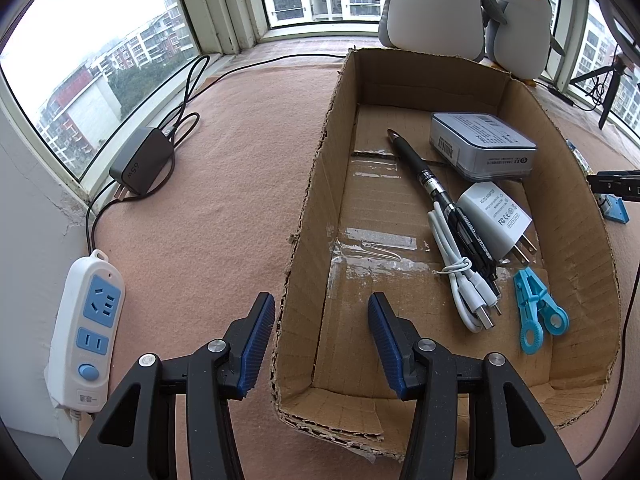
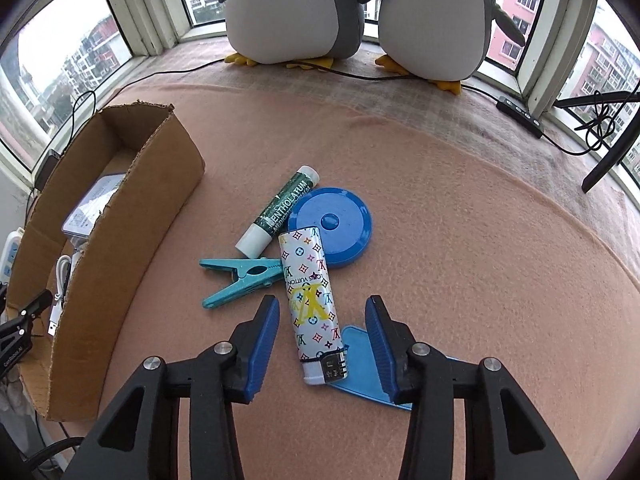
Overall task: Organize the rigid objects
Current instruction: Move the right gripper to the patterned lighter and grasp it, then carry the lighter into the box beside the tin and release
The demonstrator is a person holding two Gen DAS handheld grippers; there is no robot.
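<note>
A cardboard box holds a grey packaged box, a black pen, a white adapter, a white cable and a blue clip. My left gripper is open and empty, straddling the box's left wall. My right gripper is open around a patterned white lighter lying on the pink cloth. A teal clothespin, a green lip-balm tube, a round blue tape measure and a flat blue piece lie beside it. The box also shows in the right wrist view.
A white power strip and a black 65W charger with cables lie left of the box. Two plush penguins stand at the window sill. A tripod leg and a black cable remote are at right.
</note>
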